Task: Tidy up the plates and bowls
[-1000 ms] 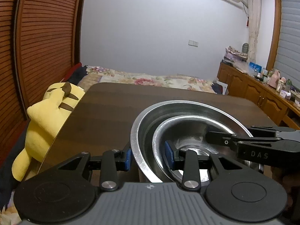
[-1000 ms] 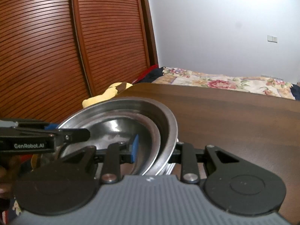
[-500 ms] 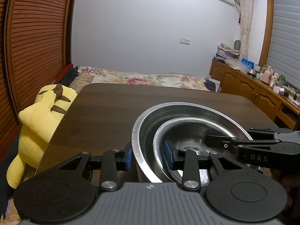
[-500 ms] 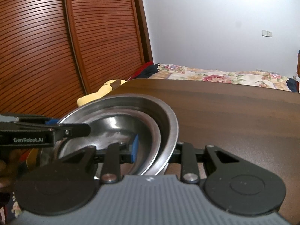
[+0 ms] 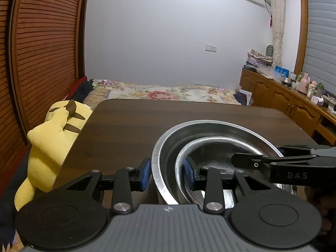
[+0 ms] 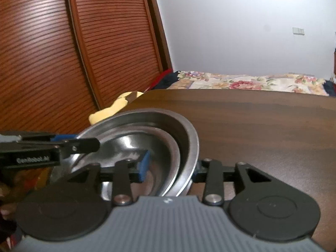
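Two steel bowls sit nested on the dark wooden table (image 5: pixel 147 121): a large bowl (image 5: pixel 210 125) with a small bowl (image 5: pixel 212 141) inside it. My left gripper (image 5: pixel 167 175) straddles their near-left rims, one blue pad outside the large bowl and one inside the small bowl, and it is shut on both walls. In the right wrist view my right gripper (image 6: pixel 170 168) straddles the right rims of the large bowl (image 6: pixel 192 134) and the small bowl (image 6: pixel 168 136). Its jaws are opening, and the inner blue pad stands off the small bowl's wall. The outer finger is hidden behind the large bowl.
A yellow plush toy (image 5: pixel 52 130) lies off the table's left edge, against slatted wooden doors (image 6: pixel 52 63). A bed with a floral cover (image 5: pixel 163 92) lies beyond the far edge. A wooden cabinet (image 5: pixel 283 98) with clutter runs along the right wall.
The right gripper's jaws have spread, and its inner pad has slid left, away from the small bowl's wall. The left gripper's grip on the rims looks unchanged.
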`<state>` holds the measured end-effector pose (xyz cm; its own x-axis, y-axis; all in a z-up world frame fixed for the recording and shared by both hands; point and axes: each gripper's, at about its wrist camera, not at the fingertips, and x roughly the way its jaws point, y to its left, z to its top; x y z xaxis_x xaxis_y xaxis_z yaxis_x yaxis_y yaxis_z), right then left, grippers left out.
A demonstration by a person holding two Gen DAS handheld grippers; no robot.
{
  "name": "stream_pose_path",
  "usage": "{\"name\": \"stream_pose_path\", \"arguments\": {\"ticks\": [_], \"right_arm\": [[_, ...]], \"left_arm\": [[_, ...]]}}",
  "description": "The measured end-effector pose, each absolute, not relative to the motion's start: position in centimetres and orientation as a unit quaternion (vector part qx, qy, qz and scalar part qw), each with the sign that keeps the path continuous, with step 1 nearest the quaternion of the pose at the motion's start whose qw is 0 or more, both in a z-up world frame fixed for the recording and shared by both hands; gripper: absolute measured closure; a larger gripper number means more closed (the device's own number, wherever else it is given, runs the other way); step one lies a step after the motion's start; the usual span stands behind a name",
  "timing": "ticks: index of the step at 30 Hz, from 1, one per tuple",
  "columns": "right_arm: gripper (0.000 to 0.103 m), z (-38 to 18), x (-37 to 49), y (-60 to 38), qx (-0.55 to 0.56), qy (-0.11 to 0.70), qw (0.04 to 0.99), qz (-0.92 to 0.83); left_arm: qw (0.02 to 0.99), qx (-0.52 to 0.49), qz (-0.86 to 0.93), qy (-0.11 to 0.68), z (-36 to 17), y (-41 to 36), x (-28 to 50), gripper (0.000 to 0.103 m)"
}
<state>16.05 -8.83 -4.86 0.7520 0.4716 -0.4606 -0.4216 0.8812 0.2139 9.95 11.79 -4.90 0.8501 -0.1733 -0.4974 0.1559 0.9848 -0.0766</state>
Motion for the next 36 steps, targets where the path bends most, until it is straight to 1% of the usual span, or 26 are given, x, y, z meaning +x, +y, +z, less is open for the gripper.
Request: {"name": "stream_pose_path", "arguments": {"ticks": [1,2,5,6,8,10,11,12,13,14,15,16,17,18,19,20,21,28,36], "right_arm": [[0.044,-4.8,15.9,-8.8,0.045,0.255,0.938,0.229],[0.042,-4.7,15.7,-8.8,0.038,0.248,0.942,0.222],[0.043,-4.3,15.4,-9.2,0.039,0.241,0.944,0.221],[0.043,-4.1,15.2,-9.3,0.041,0.239,0.945,0.220],[0.042,-3.7,14.9,-9.5,0.035,0.230,0.949,0.213],[0.041,-3.2,14.4,-9.8,0.034,0.224,0.951,0.209],[0.039,-3.0,14.2,-9.9,0.035,0.221,0.952,0.207],[0.035,-2.7,13.9,-10.1,0.035,0.218,0.954,0.205],[0.033,-2.4,13.6,-10.2,0.033,0.214,0.955,0.202],[0.026,-2.2,13.4,-10.3,0.032,0.211,0.956,0.199],[0.019,-1.9,13.1,-10.4,0.030,0.207,0.958,0.195],[0.016,-1.6,12.9,-10.6,0.028,0.203,0.960,0.191],[0.010,-1.3,12.7,-10.8,0.027,0.198,0.962,0.188],[0.007,-1.1,12.4,-11.0,0.027,0.194,0.963,0.186],[0.007,-0.7,12.0,-11.2,0.026,0.188,0.965,0.183],[0.004,-0.4,11.8,-11.4,0.027,0.185,0.966,0.179],[0.000,-0.1,11.7,-11.6,0.028,0.183,0.967,0.176],[0.000,1.3,10.3,-12.8,0.039,0.166,0.977,0.128],[0.000,1.7,8.1,-13.8,0.024,0.156,0.984,0.088]], "left_arm": [[0.962,-0.014,-0.084,0.259,-4.8,11.7,9.9,0.067],[0.963,-0.013,-0.083,0.258,-4.7,11.7,9.9,0.067],[0.964,-0.011,-0.078,0.254,-4.4,11.6,9.6,0.067],[0.964,-0.010,-0.076,0.253,-4.2,11.5,9.4,0.064],[0.966,-0.007,-0.072,0.248,-3.8,11.3,9.1,0.057],[0.968,-0.004,-0.070,0.240,-3.3,11.2,8.7,0.044],[0.969,-0.001,-0.070,0.236,-3.0,11.1,8.5,0.042],[0.970,0.000,-0.070,0.232,-2.7,11.0,8.3,0.039],[0.971,-0.001,-0.070,0.228,-2.4,10.9,8.0,0.033],[0.972,-0.001,-0.070,0.224,-2.1,10.9,7.9,0.029],[0.973,-0.001,-0.071,0.220,-1.8,10.7,7.6,0.021],[0.974,0.000,-0.070,0.214,-1.5,10.5,7.4,0.013],[0.975,0.002,-0.069,0.210,-1.3,10.4,7.2,0.010],[0.977,0.005,-0.067,0.205,-0.9,10.1,6.9,0.005],[0.978,0.010,-0.065,0.199,-0.6,9.8,6.7,0.001],[0.979,0.013,-0.063,0.196,-0.4,9.5,6.5,0.000],[0.979,0.017,-0.062,0.192,-0.1,9.2,6.3,0.000],[0.979,0.023,-0.066,0.192,1.3,6.8,5.7,0.000],[0.980,0.044,-0.054,0.189,1.3,4.4,4.1,0.000]]}}
